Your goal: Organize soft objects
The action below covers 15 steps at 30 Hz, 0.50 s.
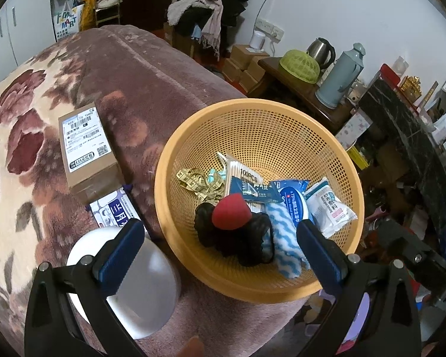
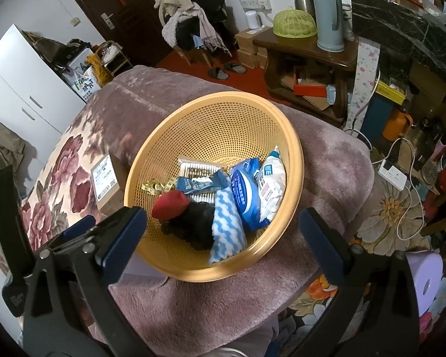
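An orange mesh basket (image 1: 282,119) (image 2: 211,125) sits on a plush floral blanket. Inside lie a red sponge (image 1: 231,211) (image 2: 170,204), a black mesh pouf (image 1: 238,241) (image 2: 193,226), a blue-and-white wavy cloth (image 1: 284,244) (image 2: 226,223), a blue wipes pack (image 1: 293,205) (image 2: 246,196), a white packet (image 1: 330,208) (image 2: 272,184), a cotton swab pack (image 1: 240,172) (image 2: 196,170) and a yellow tape measure (image 1: 196,183) (image 2: 157,186). My left gripper (image 1: 220,250) is open over the basket's near side, holding nothing. My right gripper (image 2: 223,238) is open above the basket's near rim, also holding nothing.
A cardboard parcel (image 1: 87,151) (image 2: 105,178) and a printed tissue pack (image 1: 116,211) lie left of the basket. A white round object (image 1: 139,285) sits under my left finger. A wooden table (image 2: 306,50) with a thermos and green cover stands beyond the bed.
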### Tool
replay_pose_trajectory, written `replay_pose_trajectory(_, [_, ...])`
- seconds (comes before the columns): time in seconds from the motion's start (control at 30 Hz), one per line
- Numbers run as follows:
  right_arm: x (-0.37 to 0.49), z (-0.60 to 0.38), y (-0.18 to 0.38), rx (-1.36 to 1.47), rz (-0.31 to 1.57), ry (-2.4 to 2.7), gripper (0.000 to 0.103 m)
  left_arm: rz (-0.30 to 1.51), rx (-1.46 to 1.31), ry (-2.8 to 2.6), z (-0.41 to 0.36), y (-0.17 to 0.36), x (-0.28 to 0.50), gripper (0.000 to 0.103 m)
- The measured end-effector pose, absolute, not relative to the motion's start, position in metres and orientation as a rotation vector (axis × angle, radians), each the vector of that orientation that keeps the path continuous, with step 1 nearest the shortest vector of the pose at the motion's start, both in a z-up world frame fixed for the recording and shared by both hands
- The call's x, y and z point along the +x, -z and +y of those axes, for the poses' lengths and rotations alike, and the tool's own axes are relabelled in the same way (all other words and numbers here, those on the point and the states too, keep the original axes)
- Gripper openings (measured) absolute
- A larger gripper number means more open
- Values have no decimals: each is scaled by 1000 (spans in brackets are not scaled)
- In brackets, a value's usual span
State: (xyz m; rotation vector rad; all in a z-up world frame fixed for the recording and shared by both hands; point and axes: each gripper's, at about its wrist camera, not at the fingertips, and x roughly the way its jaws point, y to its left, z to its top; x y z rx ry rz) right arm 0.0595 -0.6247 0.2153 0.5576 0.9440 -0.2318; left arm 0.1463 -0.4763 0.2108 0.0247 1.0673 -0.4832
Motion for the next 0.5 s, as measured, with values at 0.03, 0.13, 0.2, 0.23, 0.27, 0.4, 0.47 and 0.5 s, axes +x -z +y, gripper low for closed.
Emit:
replay_pose_trajectory(0.03, [59, -624, -216, 557, 941, 230, 103, 1057, 25, 479, -474, -212, 144, 102])
replay_pose_trajectory(0.13, [55, -621, -216, 558, 940, 225, 103, 1032, 48, 468, -472, -215, 139, 102])
replay_pose_trajectory(0.2, [53, -617, -216, 551, 943, 220, 103, 1007, 77, 451, -471, -217, 133, 102])
replay_pose_trajectory(0.23, [52, -614, -216, 548, 944, 219, 103, 999, 73, 462, -469, -219, 131, 102])
replay_pose_trajectory(0.27, [51, -611, -216, 547, 944, 216, 103, 1002, 68, 469, -467, -219, 130, 102])
replay_pose_trajectory(0.4, [43, -597, -218, 538, 934, 207, 103, 955, 87, 448, -459, -226, 118, 102])
replay_pose_trajectory(0.47, [39, -589, -219, 523, 931, 205, 103, 936, 90, 458, -454, -229, 112, 102])
replay_pose_trajectory(0.5, [37, -585, -221, 509, 928, 205, 103, 934, 83, 467, -450, -231, 109, 102])
